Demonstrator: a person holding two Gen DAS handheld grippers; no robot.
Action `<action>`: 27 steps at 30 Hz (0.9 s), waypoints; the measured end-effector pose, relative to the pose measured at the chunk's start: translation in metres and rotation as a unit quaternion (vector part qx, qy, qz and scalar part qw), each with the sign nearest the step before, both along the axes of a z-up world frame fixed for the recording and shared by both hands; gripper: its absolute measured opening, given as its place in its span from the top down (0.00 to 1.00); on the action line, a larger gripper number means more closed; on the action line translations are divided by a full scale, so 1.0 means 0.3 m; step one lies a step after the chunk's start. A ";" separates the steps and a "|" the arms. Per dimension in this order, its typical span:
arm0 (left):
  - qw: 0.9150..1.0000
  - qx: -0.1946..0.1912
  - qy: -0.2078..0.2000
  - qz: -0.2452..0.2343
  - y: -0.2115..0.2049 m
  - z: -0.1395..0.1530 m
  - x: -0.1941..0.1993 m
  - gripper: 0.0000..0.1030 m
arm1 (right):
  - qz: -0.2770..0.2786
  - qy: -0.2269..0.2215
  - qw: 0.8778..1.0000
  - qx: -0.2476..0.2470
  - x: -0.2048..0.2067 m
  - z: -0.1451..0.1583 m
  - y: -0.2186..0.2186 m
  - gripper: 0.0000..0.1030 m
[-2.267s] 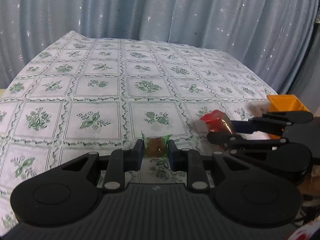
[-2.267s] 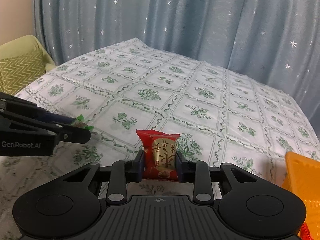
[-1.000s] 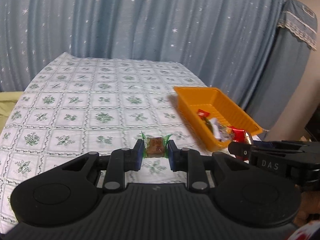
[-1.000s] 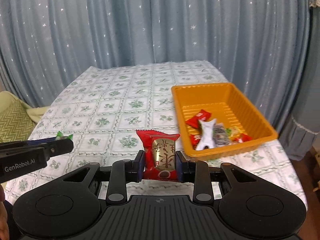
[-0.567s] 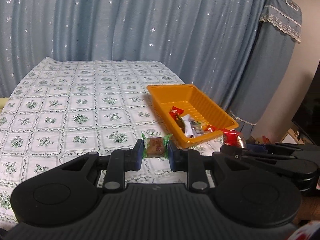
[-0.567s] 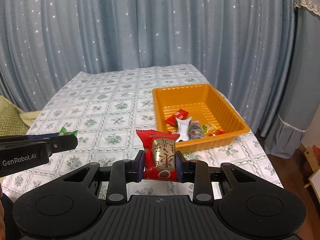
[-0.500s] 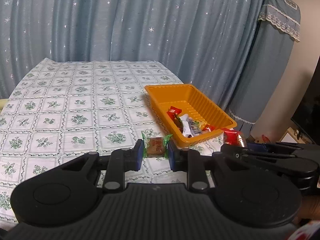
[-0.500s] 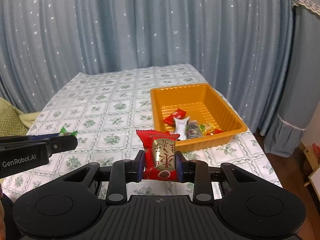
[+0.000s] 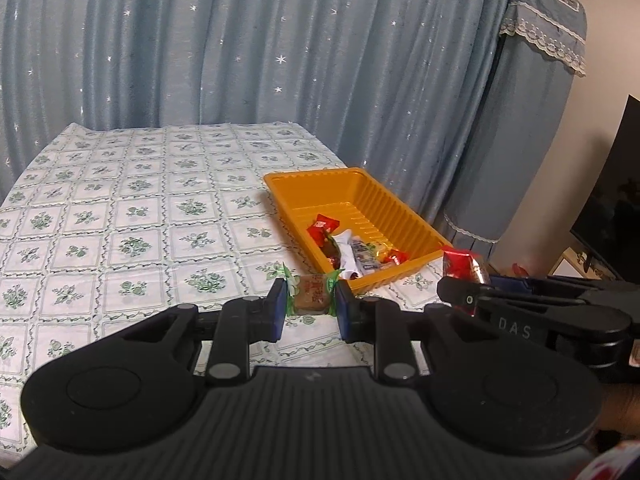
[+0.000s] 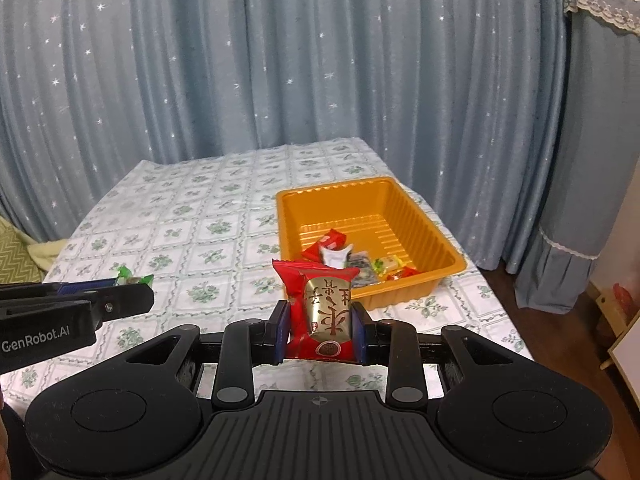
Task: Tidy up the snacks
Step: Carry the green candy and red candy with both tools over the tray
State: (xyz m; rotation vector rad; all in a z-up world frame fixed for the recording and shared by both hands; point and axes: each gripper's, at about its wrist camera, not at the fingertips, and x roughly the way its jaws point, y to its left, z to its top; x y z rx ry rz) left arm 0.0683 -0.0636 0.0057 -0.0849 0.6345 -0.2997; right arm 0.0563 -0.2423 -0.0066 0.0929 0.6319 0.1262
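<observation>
My left gripper [image 9: 311, 304] is shut on a small brown candy in a green-ended wrapper [image 9: 311, 299], held above the table short of the orange tray [image 9: 360, 184]. My right gripper [image 10: 320, 330] is shut on a red and gold snack packet [image 10: 324, 316], also held in the air short of the tray [image 10: 436, 236]. The tray holds several wrapped snacks [image 10: 352, 260] at its near end. The right gripper shows in the left wrist view [image 9: 464, 280] to the right of the tray's near corner. The left gripper shows in the right wrist view [image 10: 132, 284] at the left.
The table wears a white cloth with green flower squares [image 9: 120, 208]. A blue starred curtain [image 10: 280, 60] hangs behind. A covered upright object [image 9: 520, 120] and a dark screen [image 9: 612, 200] stand at the right, beyond the table's edge. A yellow-green cushion [image 10: 16, 256] lies left.
Both grippers have risen and pulled back from the table while holding their snacks. The orange tray has come into full view ahead. In the last half second little has moved.
</observation>
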 end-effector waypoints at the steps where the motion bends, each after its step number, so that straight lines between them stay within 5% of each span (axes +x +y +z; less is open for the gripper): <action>1: 1.000 -0.001 0.000 -0.002 -0.008 -0.001 0.003 0.78 | -0.003 0.000 1.000 0.001 0.003 0.000 -0.008 0.69; 27: 0.999 -0.005 0.002 -0.040 -0.189 0.008 0.173 0.78 | -0.039 -0.009 0.999 0.004 0.122 0.023 -0.155 0.69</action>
